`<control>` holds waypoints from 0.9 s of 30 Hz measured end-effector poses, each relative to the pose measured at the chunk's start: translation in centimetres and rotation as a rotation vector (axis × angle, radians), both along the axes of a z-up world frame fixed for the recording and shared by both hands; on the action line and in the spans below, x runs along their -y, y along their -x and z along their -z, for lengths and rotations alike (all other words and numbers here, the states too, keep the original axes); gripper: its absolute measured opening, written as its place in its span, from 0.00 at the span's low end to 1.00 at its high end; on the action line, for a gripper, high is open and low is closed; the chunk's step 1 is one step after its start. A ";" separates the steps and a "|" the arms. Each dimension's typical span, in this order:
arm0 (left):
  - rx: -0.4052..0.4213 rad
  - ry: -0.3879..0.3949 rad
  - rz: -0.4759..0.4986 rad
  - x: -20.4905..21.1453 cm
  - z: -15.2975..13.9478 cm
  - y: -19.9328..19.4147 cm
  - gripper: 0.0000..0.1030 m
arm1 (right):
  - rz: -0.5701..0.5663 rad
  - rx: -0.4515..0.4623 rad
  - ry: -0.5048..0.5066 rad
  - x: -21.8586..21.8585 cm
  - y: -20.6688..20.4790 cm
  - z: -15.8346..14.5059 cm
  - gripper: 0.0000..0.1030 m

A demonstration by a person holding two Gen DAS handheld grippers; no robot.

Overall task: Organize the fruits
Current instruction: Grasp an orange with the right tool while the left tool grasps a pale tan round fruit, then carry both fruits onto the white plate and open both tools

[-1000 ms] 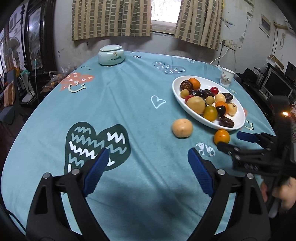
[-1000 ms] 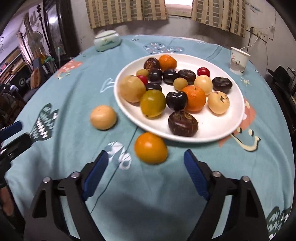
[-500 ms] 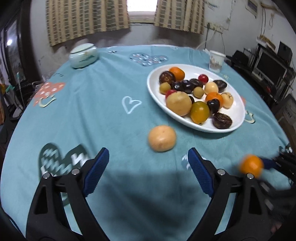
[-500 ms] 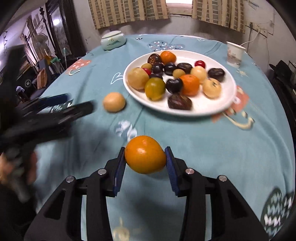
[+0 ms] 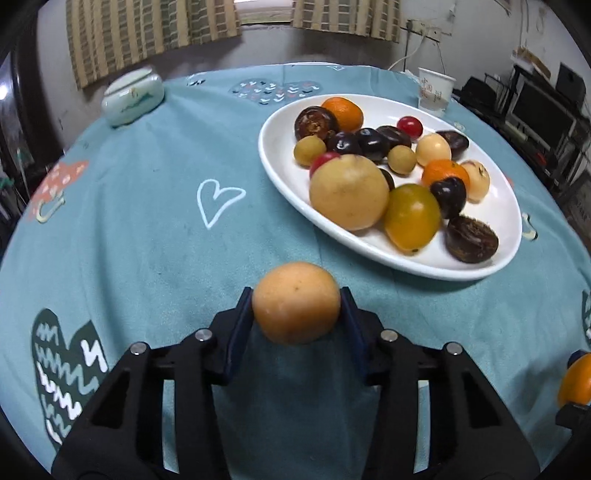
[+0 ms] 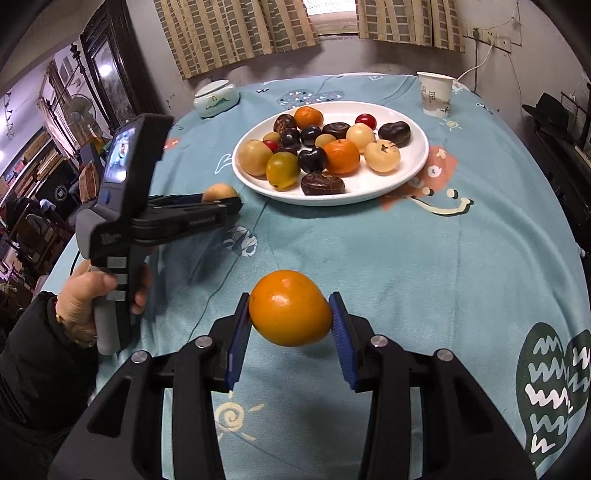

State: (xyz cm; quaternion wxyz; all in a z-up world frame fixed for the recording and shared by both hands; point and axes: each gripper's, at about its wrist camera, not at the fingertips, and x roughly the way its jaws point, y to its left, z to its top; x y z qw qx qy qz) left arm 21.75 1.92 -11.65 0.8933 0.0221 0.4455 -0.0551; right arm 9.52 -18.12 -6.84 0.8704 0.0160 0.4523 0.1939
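At frame bottom, the left gripper (image 5: 296,303) is clamping a pale orange fruit (image 5: 296,303); the right gripper (image 6: 290,312) is gripping a bright orange (image 6: 290,312). Teal tablecloth (image 5: 155,221) is spreading upward toward the fruit plate (image 6: 413,162), cup (image 6: 435,94), and striped curtains (image 6: 236,33).

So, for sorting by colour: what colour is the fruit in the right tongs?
Bright orange fruit, clearest in the right wrist view.
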 end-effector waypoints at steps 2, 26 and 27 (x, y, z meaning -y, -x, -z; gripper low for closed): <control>-0.002 0.045 0.015 -0.1 -0.7 1.1 0.45 | -0.007 0.011 0.000 -0.2 0.3 -0.4 0.41; 0.111 0.129 0.076 2.5 -9.3 4.8 0.45 | -0.024 0.079 0.020 -0.1 -4.5 -4.0 0.41; 0.104 0.126 0.075 2.8 -9.7 3.1 0.45 | -0.024 0.084 0.027 -0.1 -5.5 -4.2 0.41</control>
